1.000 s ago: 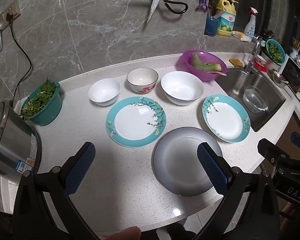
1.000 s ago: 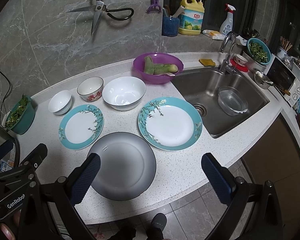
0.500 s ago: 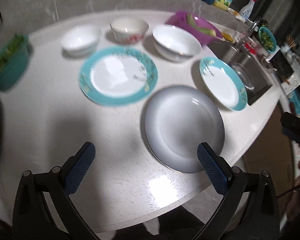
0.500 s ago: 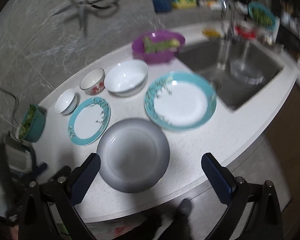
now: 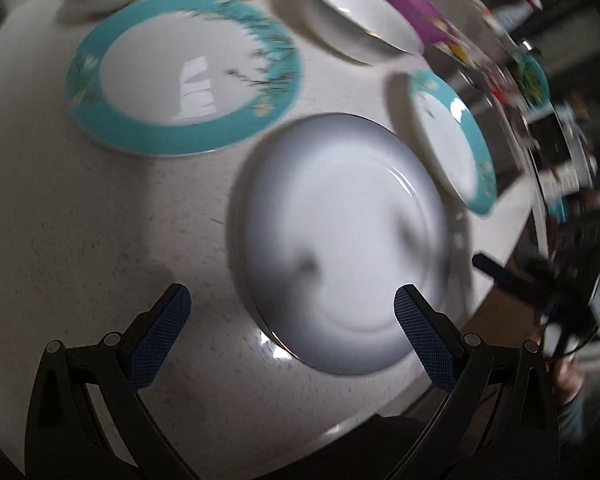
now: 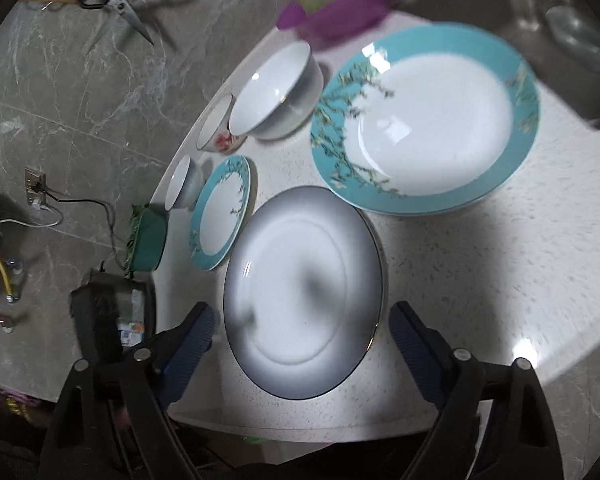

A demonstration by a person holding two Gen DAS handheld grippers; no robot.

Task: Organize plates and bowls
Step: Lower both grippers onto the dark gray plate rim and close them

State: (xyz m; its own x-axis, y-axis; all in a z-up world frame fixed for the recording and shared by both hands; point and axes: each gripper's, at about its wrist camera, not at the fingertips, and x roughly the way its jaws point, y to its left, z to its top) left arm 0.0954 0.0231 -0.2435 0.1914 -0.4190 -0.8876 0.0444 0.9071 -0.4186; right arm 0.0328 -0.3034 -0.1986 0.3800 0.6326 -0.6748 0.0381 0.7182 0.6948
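A grey plate (image 5: pixel 340 236) lies at the counter's front edge; it also shows in the right wrist view (image 6: pixel 300 288). My left gripper (image 5: pixel 292 332) is open just above its near rim. My right gripper (image 6: pixel 300 344) is open, its fingers on either side of the plate's near part. A large teal-rimmed plate (image 5: pixel 180 76) (image 6: pixel 216 216) lies to the left and a second one (image 5: pixel 452 144) (image 6: pixel 424 120) to the right. A large white bowl (image 5: pixel 360 16) (image 6: pixel 276 92), a flowered bowl (image 6: pixel 218 128) and a small white bowl (image 6: pixel 184 184) stand behind.
A purple bowl (image 6: pixel 336 4) with vegetables stands by the steel sink (image 6: pixel 540 20). A teal bowl of greens (image 6: pixel 146 240) and a steel cooker (image 6: pixel 112 312) sit at the counter's left end. Scissors (image 6: pixel 132 4) hang on the marble wall.
Both grippers have dropped and closed in on the grey plate, which now fills the middle of both views. Both stay open. The dishes have not moved.
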